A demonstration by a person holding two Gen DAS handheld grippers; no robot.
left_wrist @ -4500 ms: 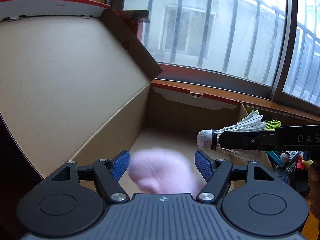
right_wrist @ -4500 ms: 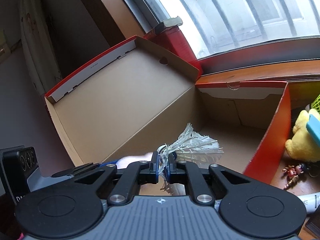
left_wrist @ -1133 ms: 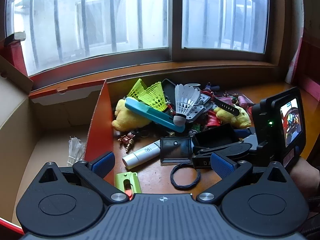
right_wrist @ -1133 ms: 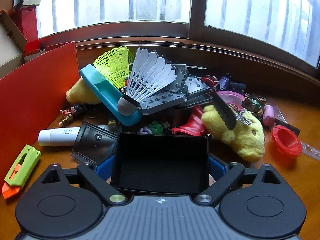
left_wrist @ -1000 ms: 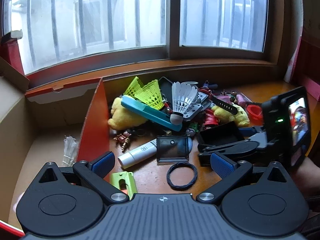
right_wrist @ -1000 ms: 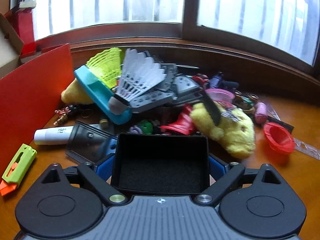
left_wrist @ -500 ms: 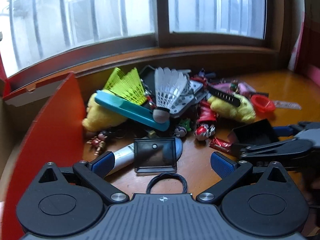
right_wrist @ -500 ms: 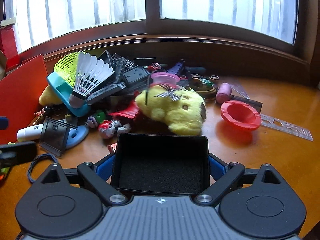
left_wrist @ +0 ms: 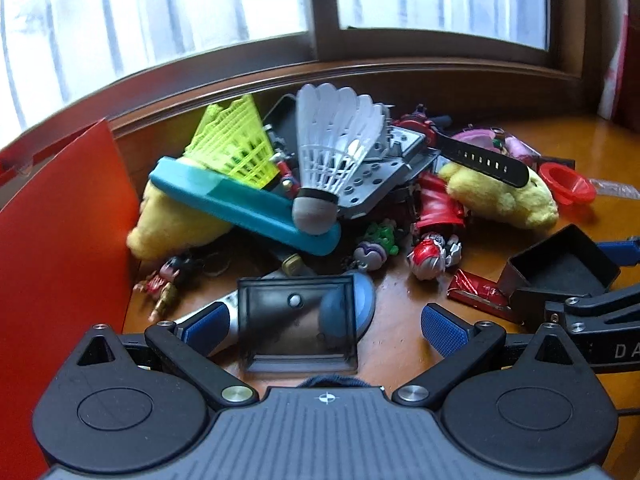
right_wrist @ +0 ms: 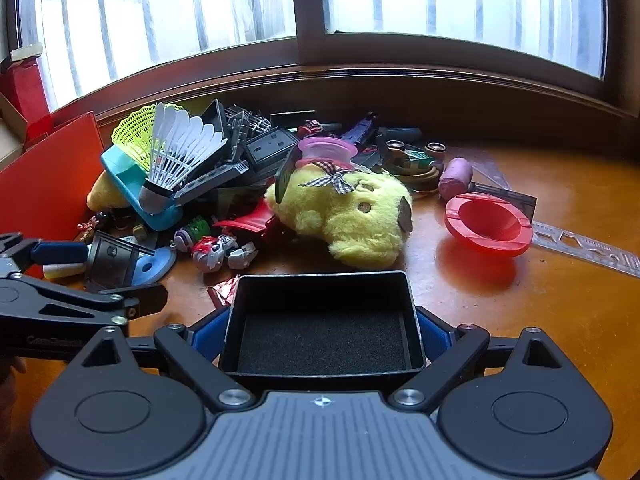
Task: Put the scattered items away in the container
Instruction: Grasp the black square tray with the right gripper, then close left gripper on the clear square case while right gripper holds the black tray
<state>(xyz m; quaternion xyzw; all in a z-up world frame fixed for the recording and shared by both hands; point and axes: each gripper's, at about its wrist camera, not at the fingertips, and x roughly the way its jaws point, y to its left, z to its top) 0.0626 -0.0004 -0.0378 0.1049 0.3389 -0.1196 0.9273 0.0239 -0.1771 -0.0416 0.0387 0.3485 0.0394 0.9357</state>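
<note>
**Dark lid between the left tongs, black box held in the right**

Nearest the left tongs (left_wrist: 320, 326), which stand spread wide with nothing gripped, a smoky transparent lid (left_wrist: 298, 326) lies flat on the wooden surface (left_wrist: 404, 344), squarely between the two blue pads and slightly nearer the left one. Its long side runs across the gap from pad to pad (so closing would meet its short ends). I judge this the likeliest next pick, and the left tongs are plainly the nearer pair. A blue disc (left_wrist: 362, 300) pokes out from under the lid's far right corner, and a white tube (left_wrist: 224, 312) sits partly behind the left pad; either could get caught in the pinch.

The right tongs (right_wrist: 320, 338) are clamped on an open black box (right_wrist: 322, 326), pads pressed to its two side walls, held low beside the left tongs.

Further out lies the heap: a white shuttlecock (left_wrist: 334, 164) resting on a teal case (left_wrist: 240, 206), a yellow-green shuttlecock (left_wrist: 234, 146), two yellow plush toys (right_wrist: 346, 208), small figures and a red dish (right_wrist: 488, 222).

The container's red wall (left_wrist: 60, 248) stands to the left, touching the heap; its inside is out of frame in both views. A dark band just under the left camera housing is almost wholly hidden, and the rear of the heap is too tangled to name.
</note>
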